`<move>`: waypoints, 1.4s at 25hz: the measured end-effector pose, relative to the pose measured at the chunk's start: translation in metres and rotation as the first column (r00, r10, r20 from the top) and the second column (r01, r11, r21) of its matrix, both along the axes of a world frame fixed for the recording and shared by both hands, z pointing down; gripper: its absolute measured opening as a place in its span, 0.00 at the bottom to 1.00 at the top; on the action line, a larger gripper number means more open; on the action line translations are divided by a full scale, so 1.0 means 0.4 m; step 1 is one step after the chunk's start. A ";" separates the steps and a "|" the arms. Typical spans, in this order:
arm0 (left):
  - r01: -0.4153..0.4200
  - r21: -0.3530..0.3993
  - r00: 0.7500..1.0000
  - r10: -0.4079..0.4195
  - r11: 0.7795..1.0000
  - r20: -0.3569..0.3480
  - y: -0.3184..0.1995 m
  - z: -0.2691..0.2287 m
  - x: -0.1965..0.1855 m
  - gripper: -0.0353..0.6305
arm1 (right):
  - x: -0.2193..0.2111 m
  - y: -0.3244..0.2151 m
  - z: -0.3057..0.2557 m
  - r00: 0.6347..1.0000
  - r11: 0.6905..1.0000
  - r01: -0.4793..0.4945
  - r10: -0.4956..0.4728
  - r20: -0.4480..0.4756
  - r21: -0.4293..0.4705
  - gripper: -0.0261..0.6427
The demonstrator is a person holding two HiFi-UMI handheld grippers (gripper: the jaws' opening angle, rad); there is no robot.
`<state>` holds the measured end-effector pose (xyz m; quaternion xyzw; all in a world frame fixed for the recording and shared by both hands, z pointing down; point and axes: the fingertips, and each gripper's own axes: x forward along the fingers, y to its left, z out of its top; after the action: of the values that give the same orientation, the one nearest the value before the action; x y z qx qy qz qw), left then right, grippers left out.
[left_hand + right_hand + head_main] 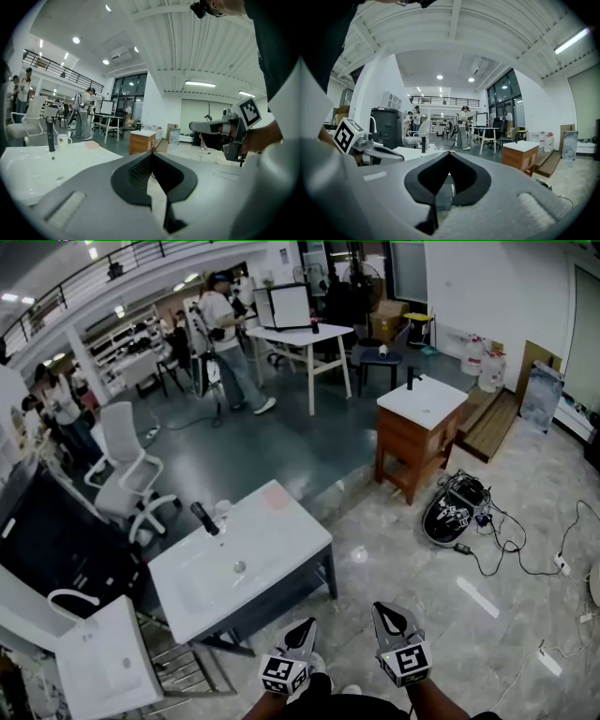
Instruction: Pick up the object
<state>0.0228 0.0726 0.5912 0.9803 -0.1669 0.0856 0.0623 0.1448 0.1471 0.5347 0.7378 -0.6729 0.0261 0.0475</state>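
Observation:
A white basin countertop (272,545) stands ahead of me and to the left. On its far edge are a black faucet (204,518), a white mug (223,509) and a flat pink piece (275,498). The left gripper view shows the faucet (50,135), the mug (62,139) and the pink piece (92,145) too. My left gripper (306,625) and right gripper (387,610) hover side by side over the floor, short of the countertop's near corner. Both are shut and empty, their jaws meeting in the left gripper view (151,157) and the right gripper view (449,157).
A wooden cabinet with a white top (419,427) stands ahead on the right. Cables and a black device (455,507) lie on the floor beside it. A white office chair (131,474) and a second basin (103,667) are at the left. People stand near a far table (300,334).

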 end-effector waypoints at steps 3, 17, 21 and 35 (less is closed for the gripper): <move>0.010 0.006 1.000 -0.010 1.000 -0.006 -0.059 -0.012 0.016 0.08 | 0.007 -0.058 -0.014 1.000 1.000 0.018 -0.018 -0.014 -0.009 0.04; 0.042 0.009 0.999 -0.042 0.999 -0.026 -0.347 -0.046 0.018 0.08 | 0.011 -0.360 -0.036 0.998 0.998 0.060 -0.061 -0.020 -0.023 0.04; 0.062 0.009 0.998 -0.062 0.998 -0.031 -0.423 -0.051 -0.004 0.08 | 0.001 -0.435 -0.033 0.998 0.997 0.066 -0.067 -0.019 -0.027 0.04; 0.113 0.004 0.993 -0.112 0.994 -0.047 -0.594 -0.051 -0.052 0.08 | -0.007 -0.594 -0.029 0.993 0.997 0.070 -0.068 0.096 -0.014 0.04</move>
<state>0.0019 -0.1648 0.5708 0.9713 -0.2207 0.0584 0.0675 0.1418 -0.0906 0.5230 0.7116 -0.6991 0.0654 0.0224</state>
